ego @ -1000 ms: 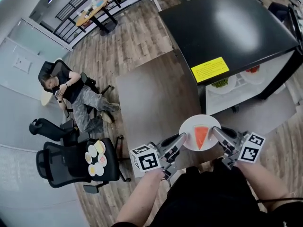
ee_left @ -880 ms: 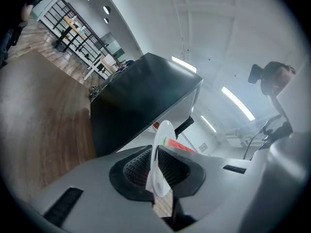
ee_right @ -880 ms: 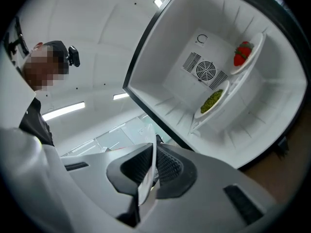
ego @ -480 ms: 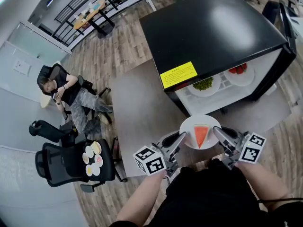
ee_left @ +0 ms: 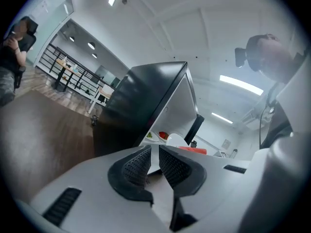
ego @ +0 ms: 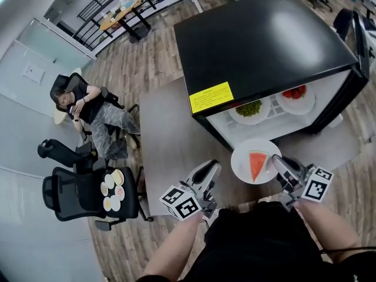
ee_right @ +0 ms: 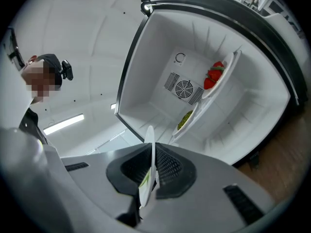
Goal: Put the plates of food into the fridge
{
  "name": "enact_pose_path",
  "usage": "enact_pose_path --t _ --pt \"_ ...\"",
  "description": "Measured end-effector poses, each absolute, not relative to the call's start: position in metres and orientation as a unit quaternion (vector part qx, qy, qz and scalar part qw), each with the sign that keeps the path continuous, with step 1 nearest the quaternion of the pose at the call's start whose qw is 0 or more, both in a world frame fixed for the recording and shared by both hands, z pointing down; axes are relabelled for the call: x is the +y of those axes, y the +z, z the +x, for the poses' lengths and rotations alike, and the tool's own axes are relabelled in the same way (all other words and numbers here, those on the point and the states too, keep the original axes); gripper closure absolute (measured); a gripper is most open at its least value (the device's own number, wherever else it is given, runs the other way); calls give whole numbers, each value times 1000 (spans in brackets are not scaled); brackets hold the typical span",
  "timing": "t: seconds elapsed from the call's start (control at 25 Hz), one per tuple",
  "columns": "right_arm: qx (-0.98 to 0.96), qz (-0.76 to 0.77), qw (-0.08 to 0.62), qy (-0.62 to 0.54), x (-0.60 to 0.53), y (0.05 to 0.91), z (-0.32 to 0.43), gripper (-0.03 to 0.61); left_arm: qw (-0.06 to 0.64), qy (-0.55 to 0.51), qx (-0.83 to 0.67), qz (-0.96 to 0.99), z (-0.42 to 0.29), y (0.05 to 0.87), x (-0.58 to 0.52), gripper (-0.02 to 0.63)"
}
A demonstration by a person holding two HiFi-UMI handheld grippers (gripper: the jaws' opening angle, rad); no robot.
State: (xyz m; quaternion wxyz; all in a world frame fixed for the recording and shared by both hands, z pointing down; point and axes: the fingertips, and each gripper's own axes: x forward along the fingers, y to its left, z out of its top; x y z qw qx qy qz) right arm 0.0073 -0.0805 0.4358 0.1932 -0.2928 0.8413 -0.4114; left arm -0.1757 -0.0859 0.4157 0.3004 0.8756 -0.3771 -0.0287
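Note:
A white plate [ego: 254, 160] with a watermelon slice [ego: 256, 164] hangs just in front of the open black fridge [ego: 264, 40]. My right gripper [ego: 277, 163] is shut on its right rim; in the right gripper view the plate [ee_right: 148, 155] stands edge-on between the pads. My left gripper [ego: 211, 169] is off to the plate's left, clear of it. Its jaws have just been opening, and the narrow gap of the left gripper [ee_left: 154, 154] holds nothing. On the fridge shelf sit a plate of greens [ego: 249, 108] and a plate of red fruit [ego: 294, 94].
A grey table [ego: 173, 143] lies left of the fridge. An office chair [ego: 88, 195] at the lower left carries several small plates [ego: 113, 190]. A person [ego: 88, 107] sits further back. The fridge door [ego: 359, 34] stands open at the right.
The left gripper has come off the plate's left rim and drawn away to the left. The right gripper has carried the plate closer to the fridge opening.

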Motion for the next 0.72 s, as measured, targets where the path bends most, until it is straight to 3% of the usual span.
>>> enact_pose_path --t 0.72 --pt "784 -337 200 -481 -116 494 31 561 222 1 -490 843 -208 419 -101 578"
